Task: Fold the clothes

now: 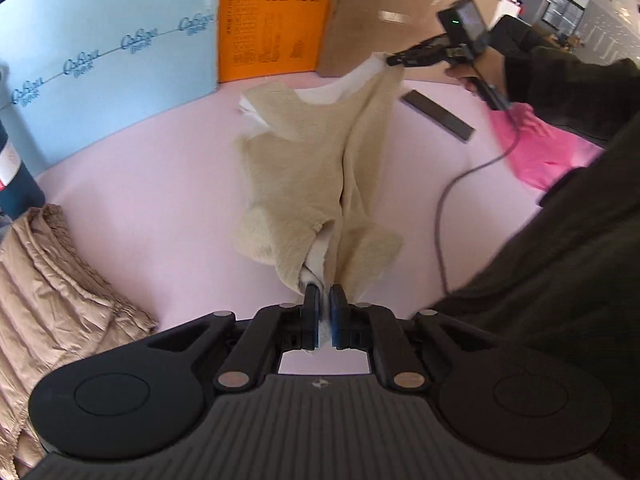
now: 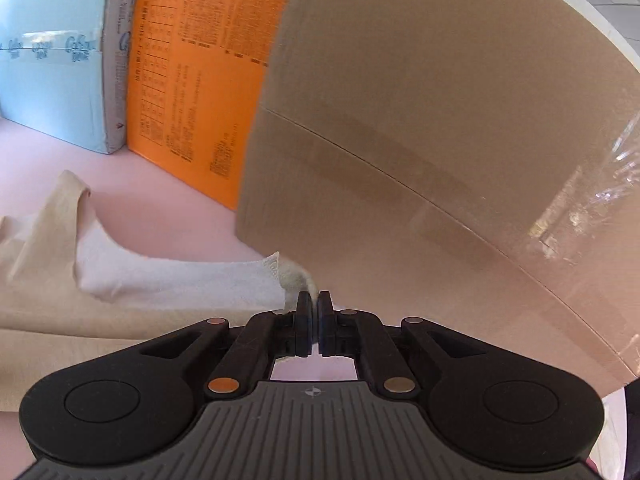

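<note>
Left wrist view shows us holding a beige sleeveless top [image 1: 316,168] stretched between our two tools above the pink table [image 1: 160,216]. Our left gripper [image 1: 325,300] has its jaws pressed together on the hem end, with white lining squeezed between the pads. Our right gripper [image 1: 394,59] pinches the shoulder strap at the far end; in the right wrist view the same gripper [image 2: 314,300] is closed on a small tuft of fleecy fabric, close in front of the cardboard box [image 2: 440,140].

The top hangs partly lifted and partly dragging, twisted along its length, with a deep crease running down the middle and the other shoulder lying on the table.

We judge the right-hand grip to be the weak point: only a tip of cloth sits between those pads, so a firm pull could tear it free and drop that end. If we lay the garment down while it is twisted, the crease would be folded in. The trailing cable [image 1: 448,200] and the dark bar [image 1: 438,115] lie near enough to snag the cloth, and a swing to the right could bump the box.
</note>
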The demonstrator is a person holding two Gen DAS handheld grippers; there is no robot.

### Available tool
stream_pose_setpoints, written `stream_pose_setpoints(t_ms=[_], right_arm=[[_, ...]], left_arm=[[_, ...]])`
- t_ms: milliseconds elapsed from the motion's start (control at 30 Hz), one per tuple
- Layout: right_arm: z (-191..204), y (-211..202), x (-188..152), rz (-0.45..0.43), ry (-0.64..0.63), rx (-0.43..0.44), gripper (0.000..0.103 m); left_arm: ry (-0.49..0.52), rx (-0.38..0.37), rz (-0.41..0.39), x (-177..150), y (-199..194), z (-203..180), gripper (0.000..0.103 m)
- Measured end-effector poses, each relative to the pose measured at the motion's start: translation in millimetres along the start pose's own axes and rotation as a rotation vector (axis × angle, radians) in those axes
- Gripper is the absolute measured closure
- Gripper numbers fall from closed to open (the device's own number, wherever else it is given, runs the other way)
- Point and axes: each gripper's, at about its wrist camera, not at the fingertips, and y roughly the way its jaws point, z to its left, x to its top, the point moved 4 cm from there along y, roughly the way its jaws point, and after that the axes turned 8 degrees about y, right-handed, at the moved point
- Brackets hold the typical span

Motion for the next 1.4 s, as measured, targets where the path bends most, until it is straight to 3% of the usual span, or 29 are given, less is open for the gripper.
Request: stream_pose_setpoints(t_ms=[33, 100, 133, 167, 200, 267, 400, 533, 600, 633, 667, 767, 900, 933, 967, 1000, 1033, 1100, 1167, 1200, 1233, 1300, 1333, 1367, 1400], right_arm=[[-7.7, 6.6, -2.9, 0.031, 0.015, -0.025, 0.099], [-18.1, 12.4, -9.7, 0.064, 0.054, -0.064, 0.097], [-20.7, 9.5, -13.3, 0.057, 0.075, -0.072, 0.096], [-21.0, 4.6, -17.2, 0.048, 0.087, -0.073, 0.092], [-19.5, -0.7, -21.3, 0.040, 0.090, -0.069, 0.088], [-16.4, -13.4, -31.0, 0.018, 0.095, -0.048, 0.062], [-10.3, -30.5, -52.0, 0.007, 0.152, 0.027, 0.058], [9.3, -48.3, -65.2, -0.026, 0.268, 0.183, 0.050], [33.4, -59.5, -70.3, -0.027, 0.260, 0.282, 0.048], [50.8, -67.5, -73.8, -0.025, 0.233, 0.337, 0.043], [64.8, -74.8, -76.8, -0.026, 0.207, 0.373, 0.035], [100.8, -89.6, -87.8, -0.017, 0.185, 0.466, 0.032], [126.6, -98.3, -99.3, 0.006, 0.175, 0.540, 0.032], [132.2, -100.1, -102.0, 0.012, 0.172, 0.557, 0.032], [137.7, -101.9, -104.8, 0.018, 0.170, 0.573, 0.032], [143.2, -103.7, -107.5, 0.025, 0.168, 0.589, 0.032], [148.8, -105.5, -110.2, 0.031, 0.166, 0.606, 0.032], [159.8, -109.3, -115.7, 0.043, 0.161, 0.638, 0.032], [161.4, -111.4, -116.4, 0.036, 0.168, 0.671, 0.032], [159.3, -113.1, -116.3, 0.027, 0.174, 0.678, 0.032], [156.6, -114.6, -116.0, 0.018, 0.182, 0.684, 0.032], [152.8, -114.5, -112.6, 0.007, 0.195, 0.693, 0.030], [152.0, -114.4, -111.5, 0.005, 0.193, 0.697, 0.028], [152.2, -114.3, -110.8, 0.006, 0.184, 0.699, 0.028], [152.4, -114.2, -110.0, 0.007, 0.175, 0.702, 0.028]], left_arm=[[0.025, -0.028, 0.011, -3.4, -2.3, -6.8, 0.096], [0.037, -0.011, 0.062, -10.8, 5.0, -6.0, 0.080], [0.030, 0.002, 0.103, -16.1, 9.3, -1.9, 0.060], [0.025, 0.031, 0.131, -19.7, 13.4, 4.7, 0.048], [0.024, 0.070, 0.150, -21.8, 17.5, 11.9, 0.046], [0.014, 0.148, 0.178, -23.9, 24.7, 27.7, 0.046], [-0.008, 0.198, 0.102, 6.3, 41.9, 50.2, 0.043], [0.027, 0.222, -0.038, 71.5, 90.9, 59.6, 0.035], [-0.045, 0.245, -0.067, 106.4, 129.5, 71.9, 0.035], [-0.087, 0.258, -0.079, 123.4, 148.8, 78.4, 0.035], [-0.165, 0.244, -0.080, 138.0, 167.6, 86.7, 0.035], [-0.430, 0.157, -0.063, 175.9, 221.0, 111.4, 0.035], [-0.511, 0.102, -0.008, 217.7, 282.9, 118.6, 0.022], [-0.498, 0.105, -0.006, 226.6, 292.3, 117.7, 0.029], [-0.477, 0.116, -0.014, 235.3, 299.1, 116.3, 0.057], [-0.451, 0.099, -0.027, 244.9, 301.2, 114.6, 0.076], [-0.436, 0.041, -0.058, 254.1, 297.7, 112.8, 0.097], [-0.393, -0.071, -0.199, 269.6, 271.6, 106.7, 0.095], [-0.301, -0.098, -0.339, 275.5, 236.9, 102.7, 0.095], [-0.268, -0.074, -0.396, 273.5, 219.7, 106.3, 0.095], [-0.263, -0.021, -0.424, 267.4, 207.8, 115.0, 0.093], [-0.316, 0.158, -0.387, 247.6, 201.2, 146.4, 0.087], [-0.342, 0.261, -0.327, 235.1, 202.5, 163.4, 0.060], [-0.366, 0.368, -0.232, 219.2, 206.7, 181.2, 0.022], [-0.388, 0.438, -0.168, 202.0, 207.3, 195.0, 0.015]])
